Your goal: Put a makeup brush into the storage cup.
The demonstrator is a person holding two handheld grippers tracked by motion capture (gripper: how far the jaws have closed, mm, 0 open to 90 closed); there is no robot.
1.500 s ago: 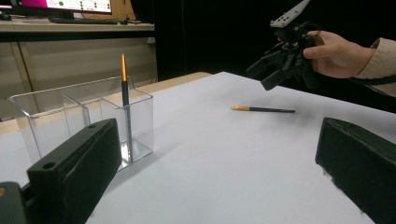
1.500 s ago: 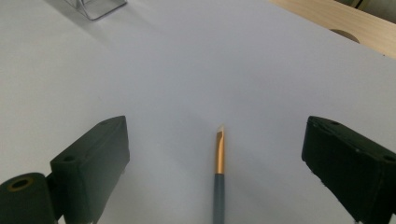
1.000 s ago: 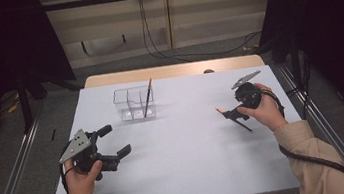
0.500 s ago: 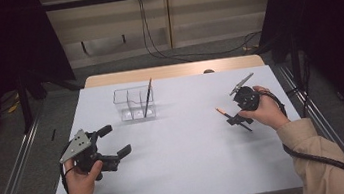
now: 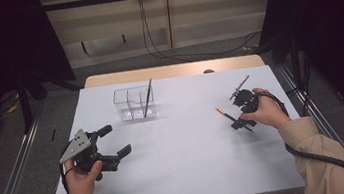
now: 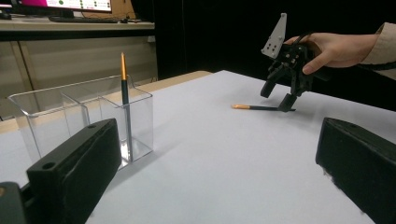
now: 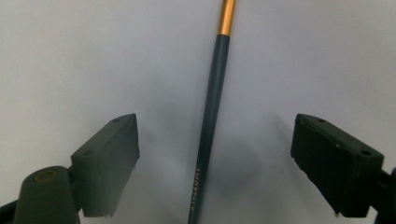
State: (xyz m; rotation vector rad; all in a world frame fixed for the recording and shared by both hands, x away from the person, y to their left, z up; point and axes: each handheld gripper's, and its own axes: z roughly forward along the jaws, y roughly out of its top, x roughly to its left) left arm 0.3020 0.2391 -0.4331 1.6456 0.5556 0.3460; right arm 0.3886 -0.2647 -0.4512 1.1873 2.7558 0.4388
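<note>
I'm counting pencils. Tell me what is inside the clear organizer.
One dark pencil with an orange end stands leaning in an end compartment of the clear organizer. The other compartments look empty, though the left gripper's near jaw hides their lower parts.

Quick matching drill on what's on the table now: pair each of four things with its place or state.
1. pencil
2. second pencil
3. left tongs
4. holder

a. clear, at the table's far side
b. open, over bare table
c. flat between the open right tongs
d. upright in the holder

Pairs: 1-c, 2-d, 3-b, 4-a
</note>
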